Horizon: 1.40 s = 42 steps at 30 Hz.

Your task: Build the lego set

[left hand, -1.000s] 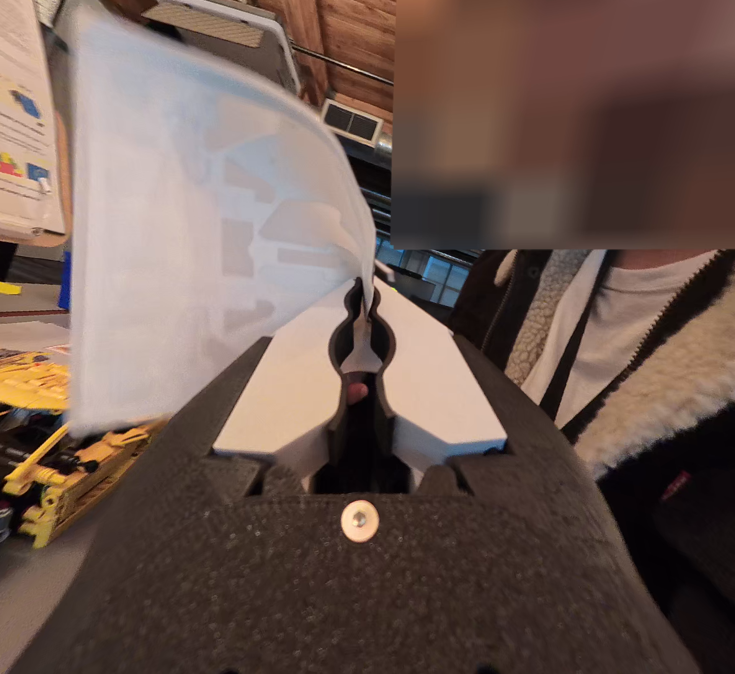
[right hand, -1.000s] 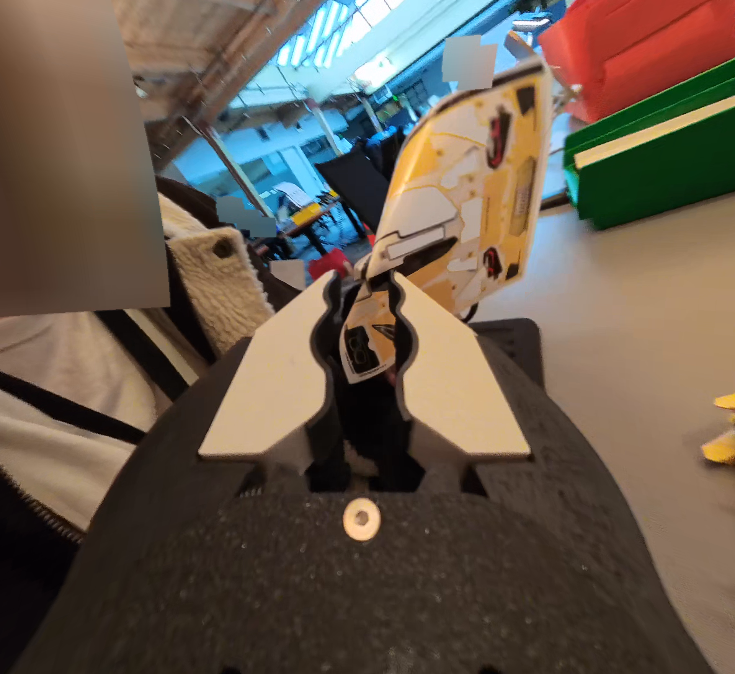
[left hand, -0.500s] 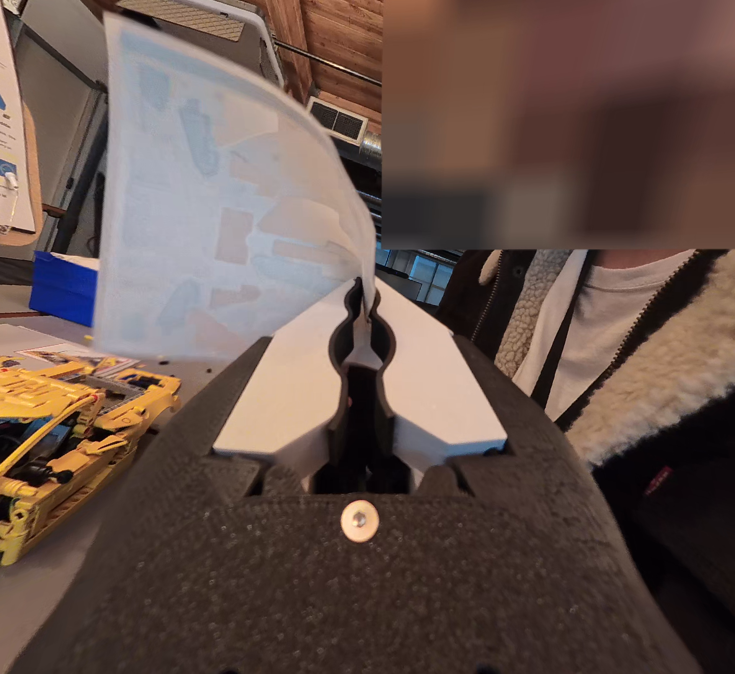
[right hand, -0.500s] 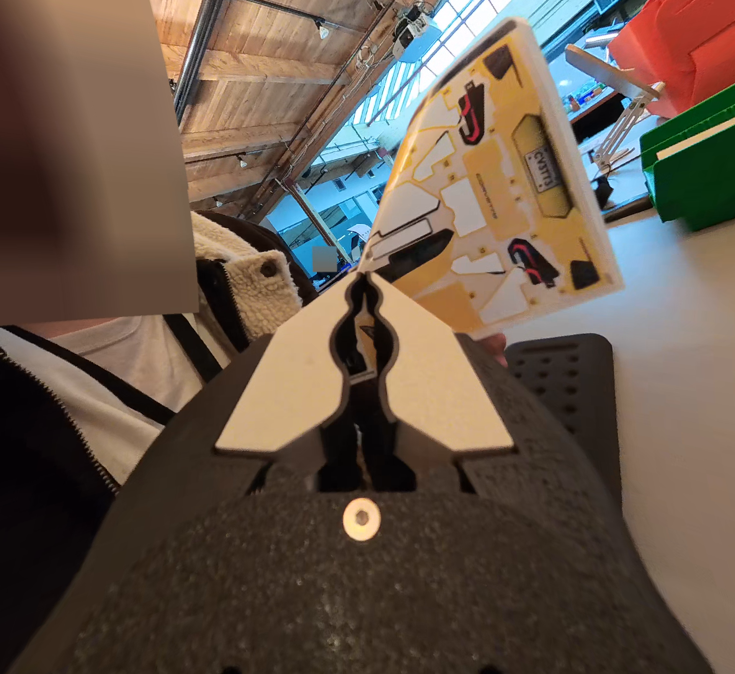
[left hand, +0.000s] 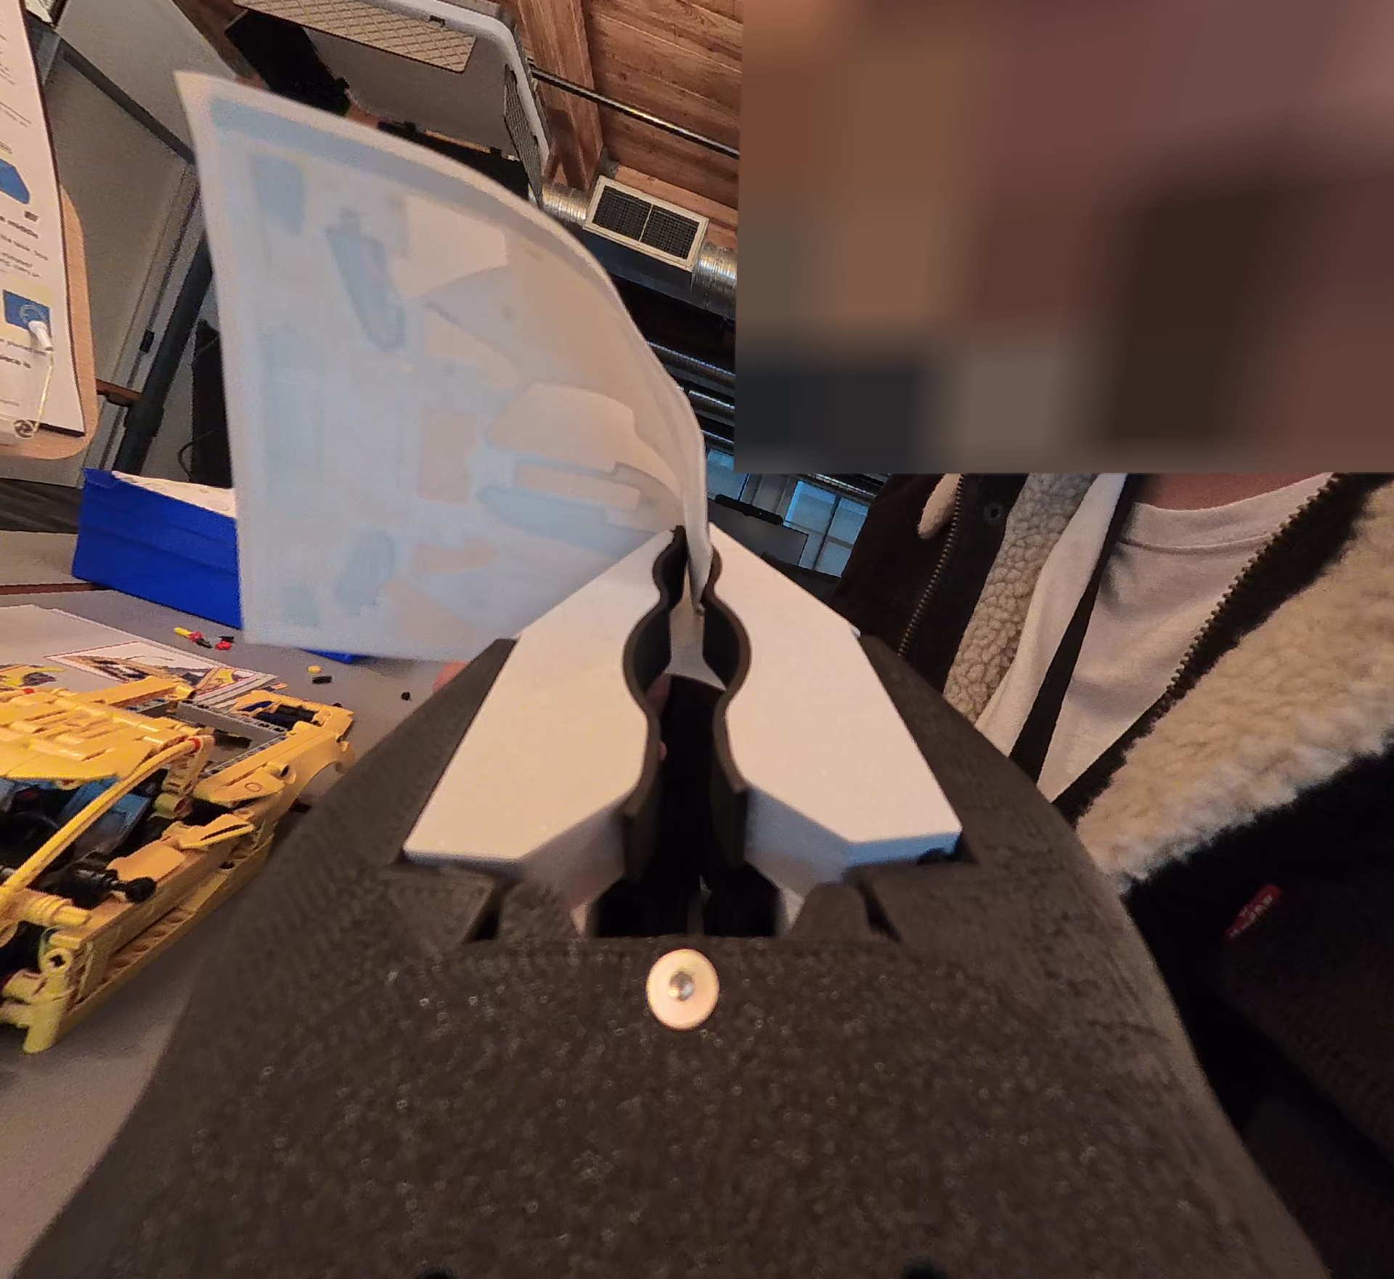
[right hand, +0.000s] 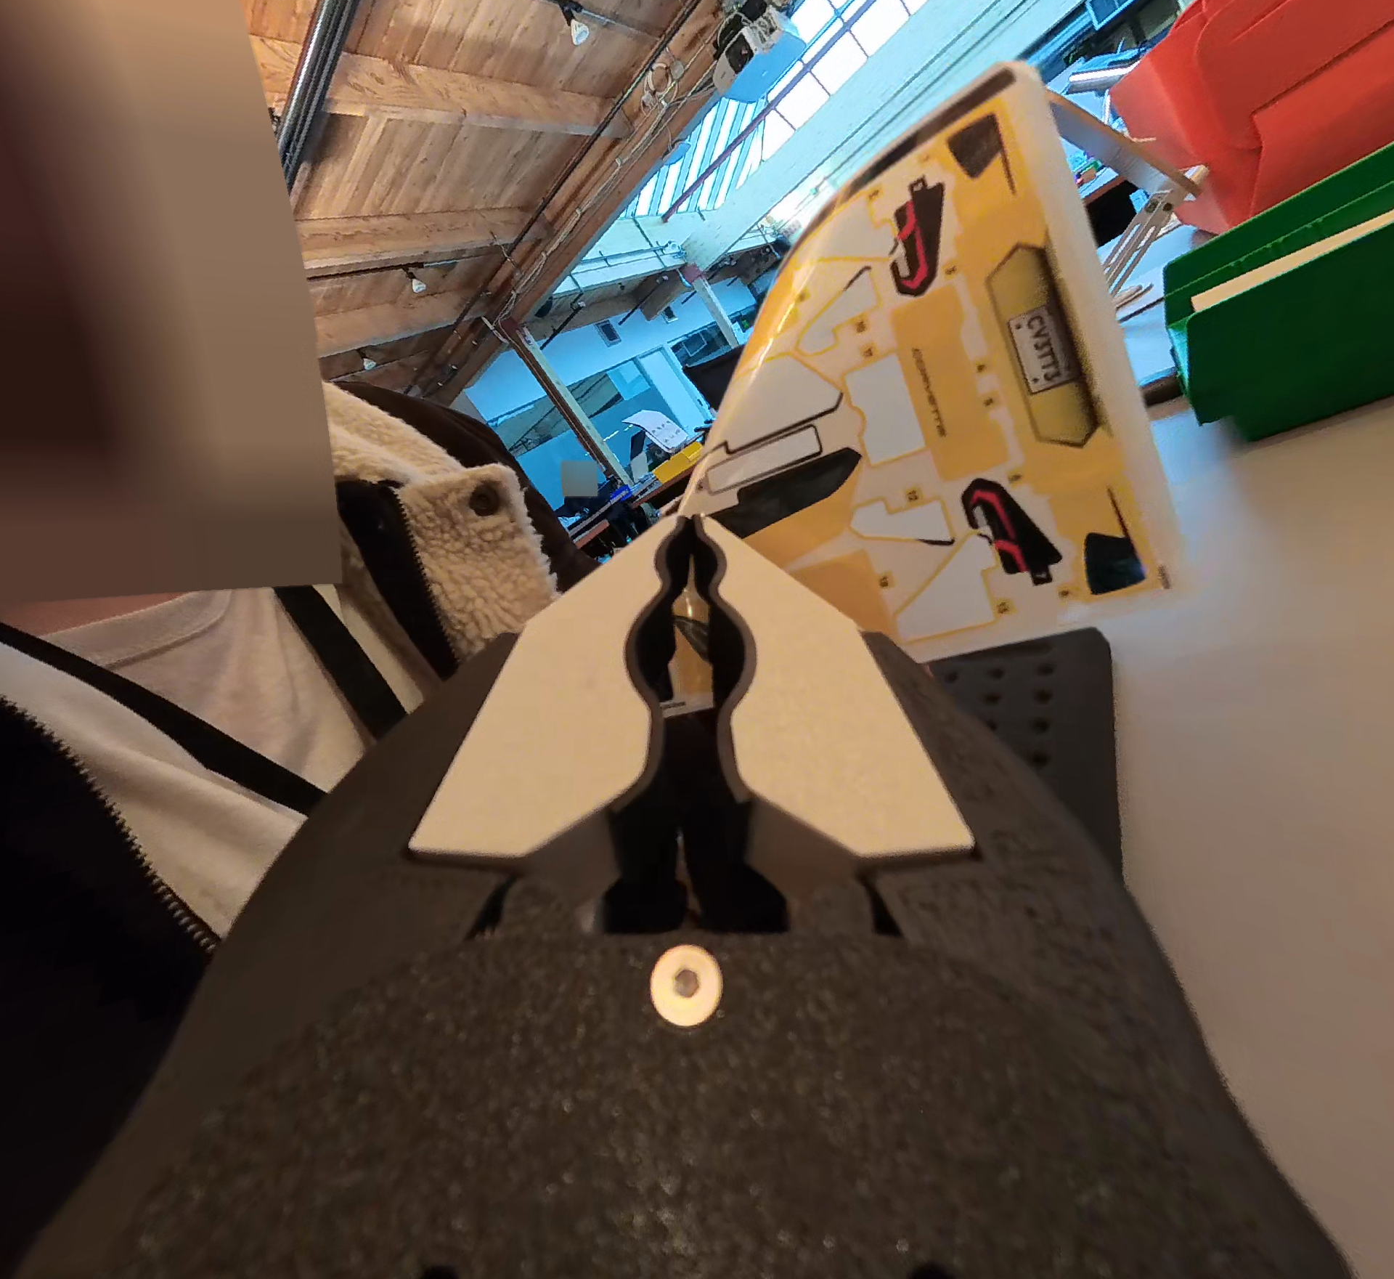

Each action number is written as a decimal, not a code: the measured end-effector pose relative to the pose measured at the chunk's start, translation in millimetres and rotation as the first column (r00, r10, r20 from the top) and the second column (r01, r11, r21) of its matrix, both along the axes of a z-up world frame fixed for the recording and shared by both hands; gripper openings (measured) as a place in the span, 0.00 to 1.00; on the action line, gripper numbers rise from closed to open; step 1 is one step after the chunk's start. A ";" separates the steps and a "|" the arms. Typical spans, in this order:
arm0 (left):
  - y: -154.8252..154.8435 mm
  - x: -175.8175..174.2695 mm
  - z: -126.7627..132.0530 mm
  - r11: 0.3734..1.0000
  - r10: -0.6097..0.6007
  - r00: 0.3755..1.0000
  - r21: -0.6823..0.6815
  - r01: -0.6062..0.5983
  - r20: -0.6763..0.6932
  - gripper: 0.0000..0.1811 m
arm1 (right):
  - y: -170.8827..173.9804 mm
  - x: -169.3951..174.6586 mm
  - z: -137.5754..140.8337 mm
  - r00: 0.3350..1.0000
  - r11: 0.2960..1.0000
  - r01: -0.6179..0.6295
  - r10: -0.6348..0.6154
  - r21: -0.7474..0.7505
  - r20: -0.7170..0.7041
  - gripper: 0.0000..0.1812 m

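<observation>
Both grippers, left (left hand: 695, 564) and right (right hand: 692, 548), fingers clamped on sticker sheet (right hand: 973, 382), raised above bench (right hand: 1282, 639).

Both views are bright enough and mostly sharp, with strong wide-angle bending toward the edges. In the right wrist view, daylight enters through the skylight windows (right hand: 867, 35) far beyond the fingers (right hand: 573, 707); they are overexposed and give a bluish tone to the hall behind. The sticker sheet (right hand: 973, 367) just beyond the fingers is slightly blurred at its far edge. In the left wrist view, light passes through the sheet's pale back side (left hand: 422, 382), so the printed shapes show faintly. The yellow model (left hand: 128, 790), left of the fingers, is evenly lit, with soft shadows.
</observation>
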<state>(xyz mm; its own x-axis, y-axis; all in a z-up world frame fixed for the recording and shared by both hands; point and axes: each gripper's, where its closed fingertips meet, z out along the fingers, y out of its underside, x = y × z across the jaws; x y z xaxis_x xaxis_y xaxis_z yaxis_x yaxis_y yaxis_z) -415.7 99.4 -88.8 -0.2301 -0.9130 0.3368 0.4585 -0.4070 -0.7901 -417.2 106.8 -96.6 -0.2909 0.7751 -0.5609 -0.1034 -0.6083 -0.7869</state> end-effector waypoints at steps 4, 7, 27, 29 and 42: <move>2.3 -0.9 -1.8 1.000 0.009 1.000 -0.003 -0.009 -0.010 0.00 | 7.7 4.0 -0.8 0.999 0.999 0.033 -0.033 -0.001 0.012 0.00; 8.2 -2.2 -7.1 0.999 0.039 0.998 -0.008 -0.039 -0.047 0.00 | 17.9 8.7 -4.7 0.993 0.994 0.100 -0.102 0.033 0.062 0.00; 78.7 -97.8 -81.7 0.774 0.436 0.767 -0.238 -0.587 -0.471 0.00 | 70.5 60.1 3.6 0.728 0.628 0.492 -0.676 0.603 0.111 0.00; 88.2 -152.8 -91.7 0.647 0.514 0.678 -0.281 -0.709 -0.526 0.00 | 69.5 63.3 2.1 0.734 0.589 0.505 -0.678 0.631 0.045 0.00; 59.9 -383.0 -180.2 0.185 0.356 0.331 -0.282 -0.942 -0.874 0.03 | 79.4 64.5 -26.1 0.726 0.578 0.556 -0.687 0.598 -0.011 0.00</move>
<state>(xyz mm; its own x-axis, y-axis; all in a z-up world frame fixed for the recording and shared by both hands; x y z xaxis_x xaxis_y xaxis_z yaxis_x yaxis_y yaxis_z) -798.7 159.4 -269.0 0.8041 0.0582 0.5916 0.4866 -0.6360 -0.5989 -352.7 186.2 -122.6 0.4462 0.8948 0.0170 -0.0948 0.0661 -0.9933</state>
